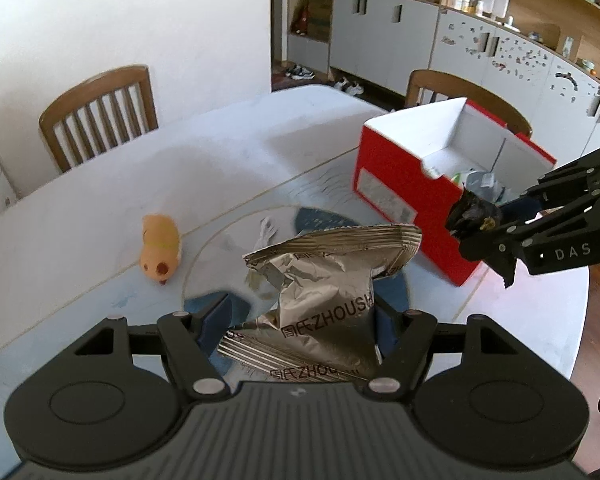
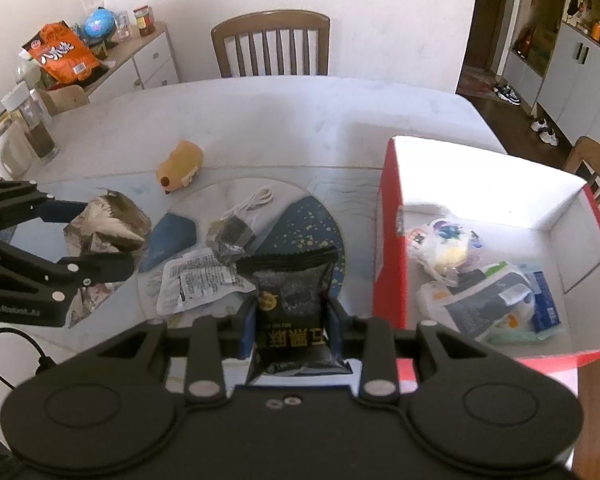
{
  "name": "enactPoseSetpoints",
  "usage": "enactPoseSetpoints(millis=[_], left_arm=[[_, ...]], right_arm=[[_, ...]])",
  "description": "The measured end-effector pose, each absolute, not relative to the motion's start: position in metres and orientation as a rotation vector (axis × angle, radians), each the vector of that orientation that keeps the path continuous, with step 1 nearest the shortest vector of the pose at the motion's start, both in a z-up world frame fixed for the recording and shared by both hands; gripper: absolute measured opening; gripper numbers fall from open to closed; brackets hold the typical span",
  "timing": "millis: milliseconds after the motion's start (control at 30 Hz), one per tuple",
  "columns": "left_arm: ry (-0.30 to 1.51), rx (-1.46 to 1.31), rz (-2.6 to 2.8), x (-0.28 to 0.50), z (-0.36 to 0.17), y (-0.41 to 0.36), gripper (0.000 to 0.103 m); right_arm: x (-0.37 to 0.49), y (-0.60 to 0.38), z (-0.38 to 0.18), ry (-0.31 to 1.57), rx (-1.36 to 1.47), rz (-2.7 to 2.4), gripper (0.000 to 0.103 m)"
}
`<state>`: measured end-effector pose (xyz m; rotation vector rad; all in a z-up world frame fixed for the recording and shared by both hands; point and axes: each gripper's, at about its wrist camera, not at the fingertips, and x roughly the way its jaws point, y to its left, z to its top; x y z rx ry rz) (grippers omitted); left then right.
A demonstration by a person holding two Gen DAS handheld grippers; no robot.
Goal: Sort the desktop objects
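**Both grippers loaded above the bench, short of the box: drop risk**

Risks, as we judged them: the left gripper (image 1: pixel 300 316) held the crumpled silver foil packet (image 1: pixel 320 296) only by its creased lower part, with the wide sealed top standing free above the jaws. Smooth foil could slide out, or the loose top could catch the wall of the red box (image 1: pixel 404 196) on entry. The right gripper (image 2: pixel 294 316) pinched the small black sachet (image 2: pixel 294 300) at its lower half; the slack upper edge could fold and snag likewise. With both grippers close together beside the box, we also noted a chance of collision at the opening.

Pose: both pointed steeply down across the bench (image 2: pixel 284 120), left jaws about half open around the packet, right jaws narrow on the sachet. Both packets hung clear of the bench, the sachet just beside the box's red wall. An orange hamster toy (image 2: pixel 180 166), a white printed pouch (image 2: pixel 200 280) and a small dark packet (image 2: pixel 230 236) remained unsorted.
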<state>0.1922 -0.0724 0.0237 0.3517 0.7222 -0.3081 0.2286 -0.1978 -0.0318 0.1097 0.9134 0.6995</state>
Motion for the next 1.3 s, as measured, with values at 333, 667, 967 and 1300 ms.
enactPoseSetpoints(millis=[333, 667, 967, 1300], left_arm=[[0.676, 0.380, -0.346, 0.190, 0.033, -0.114, 0.071], [0.647, 0.386, -0.372, 0.200, 0.032, -0.166, 0.071], [0.640, 0.404, -0.383, 0.215, 0.026, -0.214, 0.071], [0.639, 0.425, -0.396, 0.226, 0.019, -0.257, 0.071]], right_arm=[[0.225, -0.234, -0.031, 0.894, 0.121, 0.677, 0.034], [0.239, -0.281, -0.041, 0.884, 0.131, 0.657, 0.034], [0.260, -0.318, -0.057, 0.878, 0.147, 0.648, 0.034], [0.279, -0.356, -0.074, 0.874, 0.160, 0.634, 0.034]])
